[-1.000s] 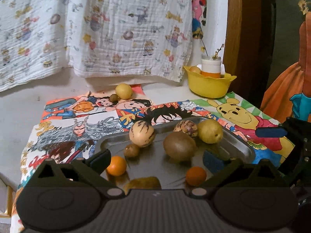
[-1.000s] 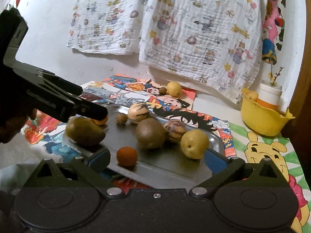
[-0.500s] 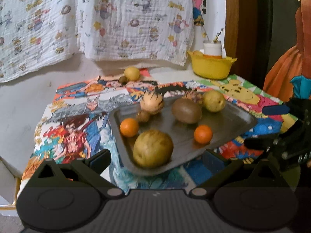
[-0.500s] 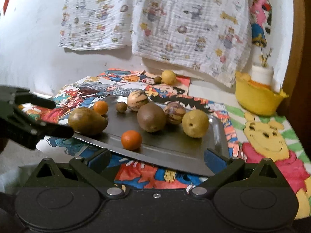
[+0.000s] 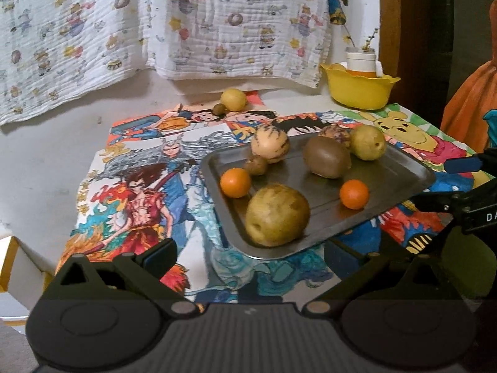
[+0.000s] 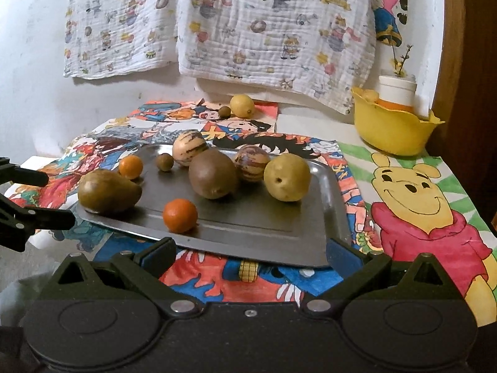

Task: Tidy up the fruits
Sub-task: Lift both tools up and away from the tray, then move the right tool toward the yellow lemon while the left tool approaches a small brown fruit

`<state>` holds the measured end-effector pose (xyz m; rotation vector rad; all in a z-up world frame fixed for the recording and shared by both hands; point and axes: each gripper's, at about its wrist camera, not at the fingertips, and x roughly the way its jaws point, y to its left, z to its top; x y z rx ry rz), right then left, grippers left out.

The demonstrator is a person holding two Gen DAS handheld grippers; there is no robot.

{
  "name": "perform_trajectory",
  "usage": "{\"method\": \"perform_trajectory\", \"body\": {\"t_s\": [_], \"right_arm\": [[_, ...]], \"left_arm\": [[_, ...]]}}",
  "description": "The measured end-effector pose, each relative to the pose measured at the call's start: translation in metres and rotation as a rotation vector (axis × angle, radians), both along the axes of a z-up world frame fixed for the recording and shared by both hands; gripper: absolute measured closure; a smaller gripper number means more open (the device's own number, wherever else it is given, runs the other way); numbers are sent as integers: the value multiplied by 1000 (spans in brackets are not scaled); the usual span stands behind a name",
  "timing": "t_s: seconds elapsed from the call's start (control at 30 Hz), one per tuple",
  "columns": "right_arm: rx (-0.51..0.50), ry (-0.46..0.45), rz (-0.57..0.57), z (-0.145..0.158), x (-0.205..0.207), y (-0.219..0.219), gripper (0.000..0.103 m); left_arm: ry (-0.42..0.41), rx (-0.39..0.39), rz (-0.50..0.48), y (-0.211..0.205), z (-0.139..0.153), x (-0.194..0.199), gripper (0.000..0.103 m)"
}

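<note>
A metal tray [image 5: 400, 168] [image 6: 310, 233] lies on a cartoon-print cloth and holds several fruits: a green-brown pear [image 5: 276, 214] [image 6: 107, 191], two small oranges [image 5: 354, 194] [image 6: 180, 216], a brown kiwi-like fruit [image 5: 326, 157] [image 6: 212, 174], two striped melons [image 5: 269, 144] [image 6: 189, 147] and a yellow fruit [image 5: 368, 142] [image 6: 287, 177]. A lemon [image 5: 233, 99] [image 6: 242, 105] and a small brown fruit [image 5: 219, 108] lie on the cloth behind the tray. My left gripper [image 5: 248, 256] is open and empty in front of the tray's near corner. My right gripper [image 6: 248, 250] is open and empty at the tray's front edge.
A yellow bowl [image 5: 360, 88] [image 6: 391, 127] with a white cup and a small yellow fruit in it stands at the back right by a wooden frame. A printed cloth [image 6: 273, 25] hangs on the wall behind. The table's left edge drops off near a box [image 5: 18, 267].
Both grippers have drawn back from the tray. The pear that the left gripper hung over now lies free on the tray's near-left corner.
</note>
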<state>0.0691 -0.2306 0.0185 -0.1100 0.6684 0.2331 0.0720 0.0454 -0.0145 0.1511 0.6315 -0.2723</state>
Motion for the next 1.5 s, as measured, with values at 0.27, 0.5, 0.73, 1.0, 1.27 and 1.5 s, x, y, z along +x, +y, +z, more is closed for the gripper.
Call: {"method": "perform_trajectory", "body": {"t_s": [0.27,0.5,0.73,1.0,1.27,1.5], "right_arm": [[16,-17,-6,-2,12,4,1],[34,-47,-17,-2,25,5,1],[108,-113,-49,-4,42,-3,1],[183,-171,-68,-5,63,-11,1],[217,-131,-70,-10,80,-20,1],[331,20,-83,-3,112,-45,1]], "left_arm": [[10,-17,57,13,6,15,0],[-5,-34,115,25,11,32,0],[0,-83,179,38,16,63,0],[24,-100,234,44,25,112,0],[37,-57,259,43,29,149,0],[84,-25,247,41,24,177,0]]}}
